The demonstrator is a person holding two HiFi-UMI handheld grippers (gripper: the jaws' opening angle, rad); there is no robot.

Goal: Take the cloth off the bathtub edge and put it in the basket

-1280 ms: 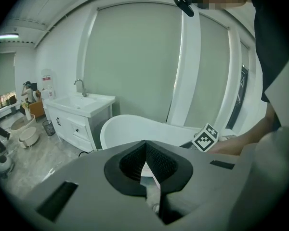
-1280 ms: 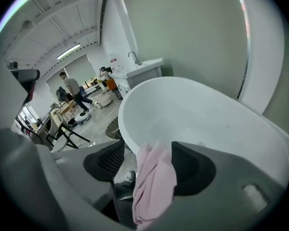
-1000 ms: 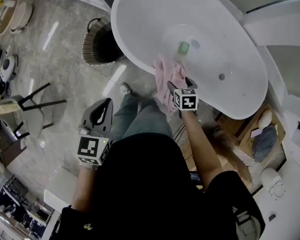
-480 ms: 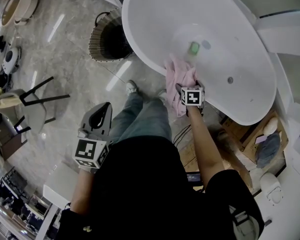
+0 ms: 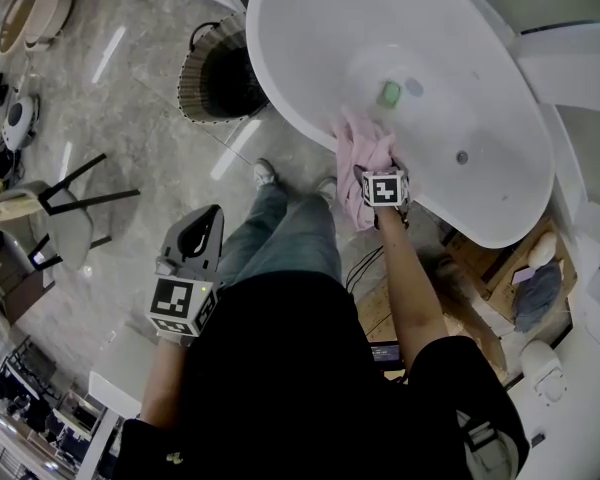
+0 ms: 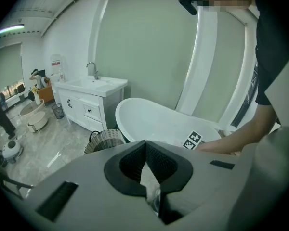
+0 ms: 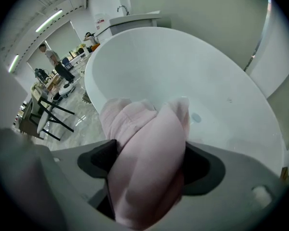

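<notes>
Lower than before, the right gripper (image 7: 147,170) has just been closing wide jaws around the cloth (image 5: 361,152) on the bathtub edge (image 5: 298,118), not yet clamped. Next it must squeeze, lift, then reach the basket (image 5: 193,96).

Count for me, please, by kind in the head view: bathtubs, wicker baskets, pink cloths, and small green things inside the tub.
Bathtub: 1
Wicker basket: 1
Pink cloth: 1
Small green thing: 1
Total: 4
</notes>
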